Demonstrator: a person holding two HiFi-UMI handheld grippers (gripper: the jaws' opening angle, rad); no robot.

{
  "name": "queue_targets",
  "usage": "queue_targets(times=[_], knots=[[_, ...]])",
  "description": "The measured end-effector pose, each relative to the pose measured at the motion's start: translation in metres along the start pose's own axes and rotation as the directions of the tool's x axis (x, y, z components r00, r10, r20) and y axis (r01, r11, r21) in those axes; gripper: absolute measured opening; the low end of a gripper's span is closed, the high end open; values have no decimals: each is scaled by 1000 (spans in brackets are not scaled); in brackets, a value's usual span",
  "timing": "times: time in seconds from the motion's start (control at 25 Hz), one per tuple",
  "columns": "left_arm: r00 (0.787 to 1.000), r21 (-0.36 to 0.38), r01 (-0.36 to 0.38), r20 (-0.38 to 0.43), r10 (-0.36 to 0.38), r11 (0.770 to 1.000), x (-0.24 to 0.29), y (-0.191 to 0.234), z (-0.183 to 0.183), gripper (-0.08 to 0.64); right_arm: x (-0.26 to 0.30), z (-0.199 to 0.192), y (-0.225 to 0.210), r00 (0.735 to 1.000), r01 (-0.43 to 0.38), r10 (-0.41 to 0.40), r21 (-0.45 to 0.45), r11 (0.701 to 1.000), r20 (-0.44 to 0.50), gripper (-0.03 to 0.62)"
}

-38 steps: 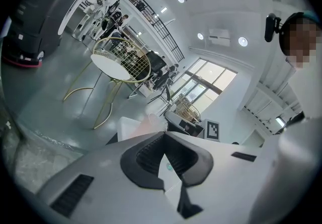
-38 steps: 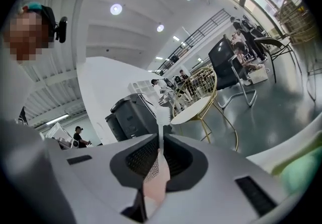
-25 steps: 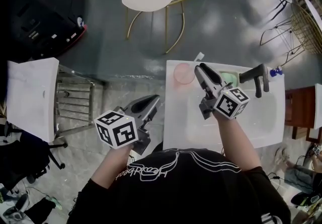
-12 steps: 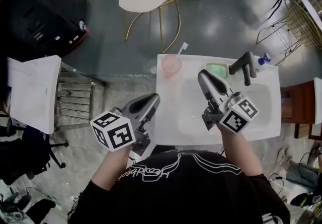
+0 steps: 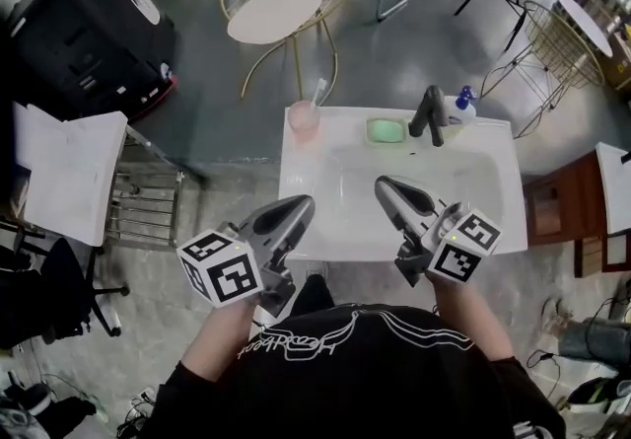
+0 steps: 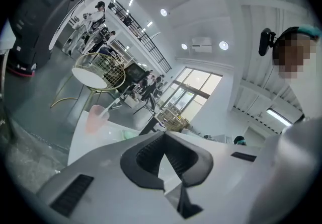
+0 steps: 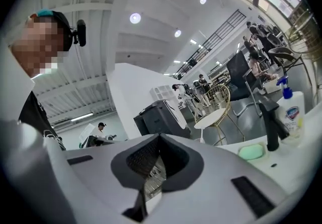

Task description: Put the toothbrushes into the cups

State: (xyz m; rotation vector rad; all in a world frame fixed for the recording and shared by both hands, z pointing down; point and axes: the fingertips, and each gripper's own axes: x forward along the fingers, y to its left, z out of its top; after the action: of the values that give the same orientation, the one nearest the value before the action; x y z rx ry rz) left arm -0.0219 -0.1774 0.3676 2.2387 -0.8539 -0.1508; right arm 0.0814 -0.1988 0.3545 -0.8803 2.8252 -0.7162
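Pink, and translucent, the cup (image 5: 303, 118) stands on the back left corner of the white washbasin (image 5: 296, 230), with a toothbrush (image 5: 317, 92) already upright in it, its head leaning over the rim. Along the back edge we also see a green dish (image 5: 386, 131), a black faucet (image 5: 428, 113) and a soap bottle (image 5: 460, 109) (blue cap, white body). We hold both tools low at the near edge, well apart from the cup. The left tool (image 5: 301, 202) has its jaws together on nothing, and the right tool (image 5: 380, 185), over the basin's front rim, is likewise closed and empty.
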Motion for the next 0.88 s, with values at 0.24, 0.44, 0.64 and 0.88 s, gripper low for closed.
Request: queue_targets(times=[0.24,0.44,0.64,0.88], knots=[[999,154,-30,16,28,988,-15,-54,-29,5,-42,-24,49,996,-51,47,-55,997,-77,26],[999,199,-25,26,20,980,-23,-92,-53,5,-74,-32,81,991,-111,106,-68,991,-81,26],[999,228,-16,47,5,974,-33,-124,-62,5,-100,-24,104,992,-122,118,-100,987,-43,26],[999,263,4,49,-17,965,-35,-155,-72,5,-126,-21,116,994,-111,109,-109,988,-23,26]])
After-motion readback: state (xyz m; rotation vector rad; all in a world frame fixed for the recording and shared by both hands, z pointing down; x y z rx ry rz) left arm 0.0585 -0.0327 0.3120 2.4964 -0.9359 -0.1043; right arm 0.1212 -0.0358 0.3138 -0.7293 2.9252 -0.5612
